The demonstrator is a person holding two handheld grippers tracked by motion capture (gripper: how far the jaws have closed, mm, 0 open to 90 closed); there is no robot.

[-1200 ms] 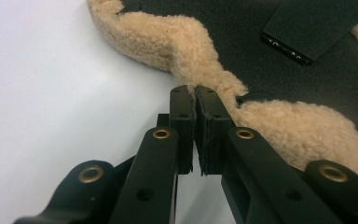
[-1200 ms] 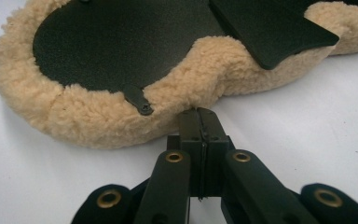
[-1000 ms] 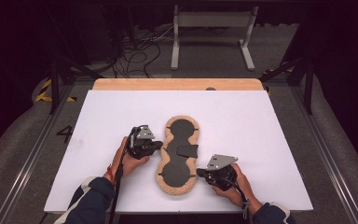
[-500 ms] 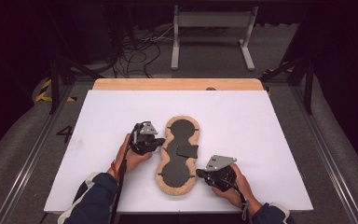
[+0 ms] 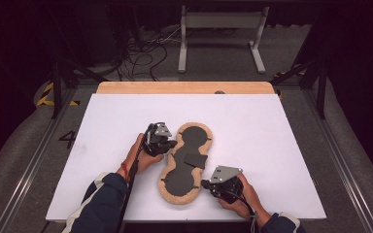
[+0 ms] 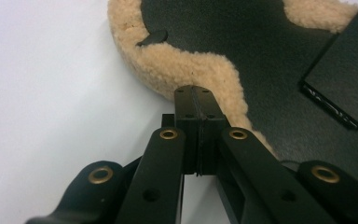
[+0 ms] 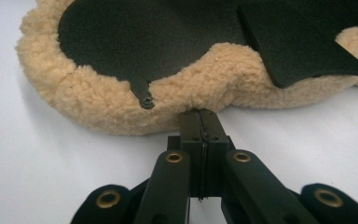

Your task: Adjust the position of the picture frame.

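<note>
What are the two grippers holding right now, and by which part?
Each gripper is shut at the fleece rim of the pad: the left gripper at its waist, the right gripper near one end. Whether fleece is pinched cannot be told.

A white board lies under both grippers, on a wooden table whose bare edge shows beyond them. Farther off, a pale metal stand sits on the grey floor, with cables tangled left of it. Dark rails flank the table. The room behind is unlit and black.
</note>
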